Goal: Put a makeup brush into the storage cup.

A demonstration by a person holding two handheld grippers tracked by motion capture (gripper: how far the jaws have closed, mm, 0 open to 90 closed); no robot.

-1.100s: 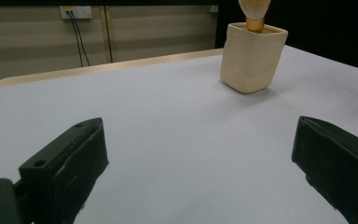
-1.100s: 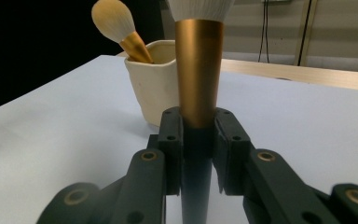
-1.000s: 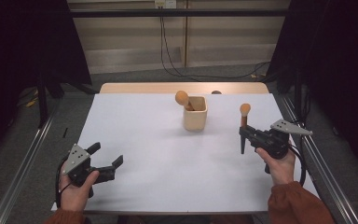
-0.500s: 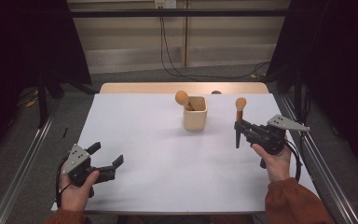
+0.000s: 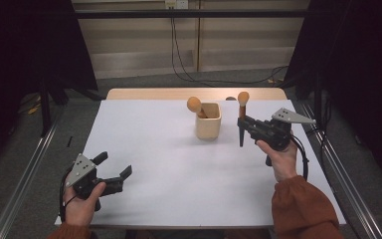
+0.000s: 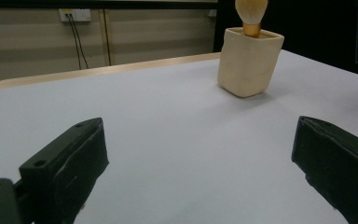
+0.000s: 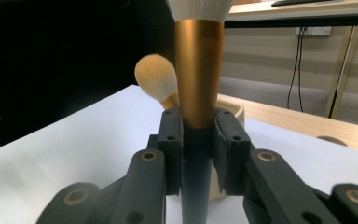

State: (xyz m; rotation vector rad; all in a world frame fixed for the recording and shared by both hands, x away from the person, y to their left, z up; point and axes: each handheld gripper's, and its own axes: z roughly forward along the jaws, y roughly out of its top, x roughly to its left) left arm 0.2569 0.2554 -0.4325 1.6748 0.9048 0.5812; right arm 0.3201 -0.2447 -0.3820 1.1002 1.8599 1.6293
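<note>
Meanwhile right gripper (image 5: 242, 124) clamps a brush (image 5: 241, 115) beside cup (image 5: 208, 127); left gripper (image 5: 113, 171) gapes.

- Left tongs (image 5: 113, 166) sit low at the near left, jaws spread wide, gripped by the left hand (image 5: 82, 201).
- Right tongs (image 5: 242, 124) are raised at the right (jaws clamped on an upright brush (image 5: 241, 115)), held by the right hand (image 5: 280, 158), orange sleeve (image 5: 303, 209) behind.
</note>
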